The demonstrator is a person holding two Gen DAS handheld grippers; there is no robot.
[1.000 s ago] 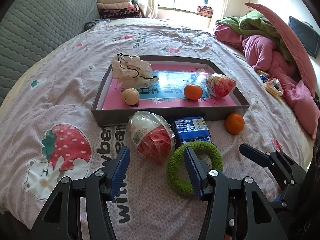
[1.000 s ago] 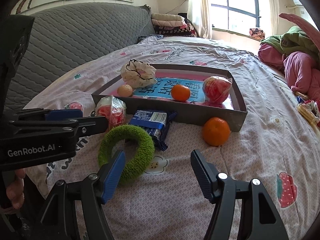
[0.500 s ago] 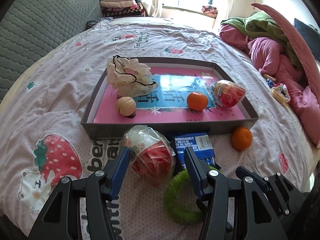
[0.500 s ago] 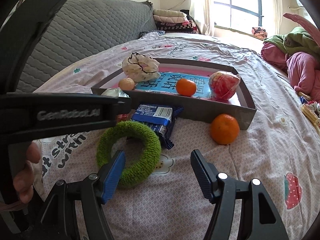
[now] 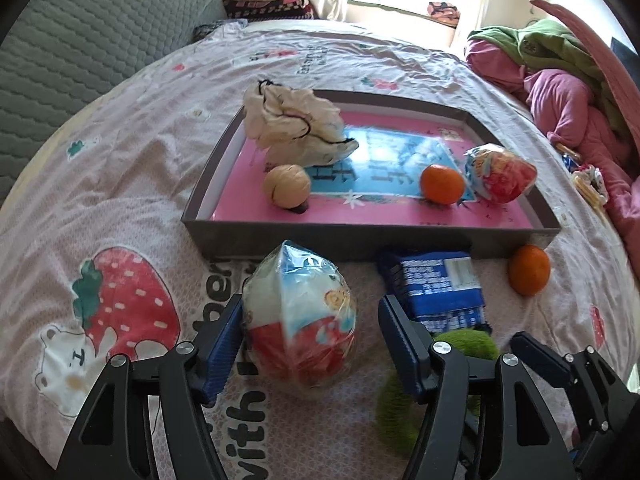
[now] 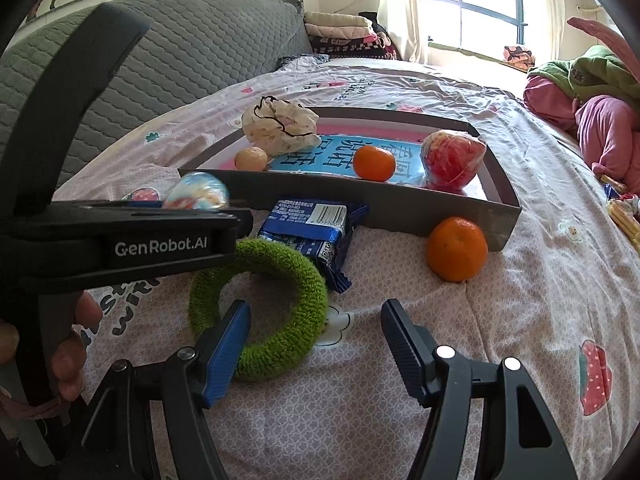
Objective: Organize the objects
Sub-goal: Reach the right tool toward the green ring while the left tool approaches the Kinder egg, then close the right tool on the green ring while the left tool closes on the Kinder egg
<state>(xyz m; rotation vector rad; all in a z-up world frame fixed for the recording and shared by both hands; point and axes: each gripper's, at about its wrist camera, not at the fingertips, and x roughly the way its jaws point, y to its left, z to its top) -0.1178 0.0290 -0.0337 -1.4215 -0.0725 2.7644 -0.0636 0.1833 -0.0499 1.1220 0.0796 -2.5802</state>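
The left gripper (image 5: 310,330) has just been opening its jaws, and they now stand wide on either side of a rounded snack packet in clear film with red, white and blue print (image 5: 300,316). The left pad (image 5: 224,344) looks to be touching or just beside the film; the right pad stands clear, so the packet is bracketed, not clamped, and rests on the pink printed bedspread (image 5: 120,184). This placement suits a side grasp: closing the jaws would pinch the packet across its width.

The right gripper (image 6: 316,350) is also spread wide and empty. It hangs over bare bedspread, its left pad (image 6: 224,354) just in front of the fuzzy green fabric ring (image 6: 260,312), probably standing by while the other hand works.

Just beyond the ring lies a flat blue foil wrapper with white print (image 6: 316,228), one end near the tray. To the right of it, an orange mandarin (image 6: 456,249) sits against the front corner of the tray wall.

Farther out is the shallow grey cardboard tray with a pink and blue liner (image 5: 360,240), the likely collecting place. Inside it are a tan walnut-like ball (image 5: 286,186), a crumpled cream drawstring pouch (image 5: 292,128), a second mandarin (image 5: 442,184) and a second film-wrapped red packet (image 5: 500,174). Four items remain outside.
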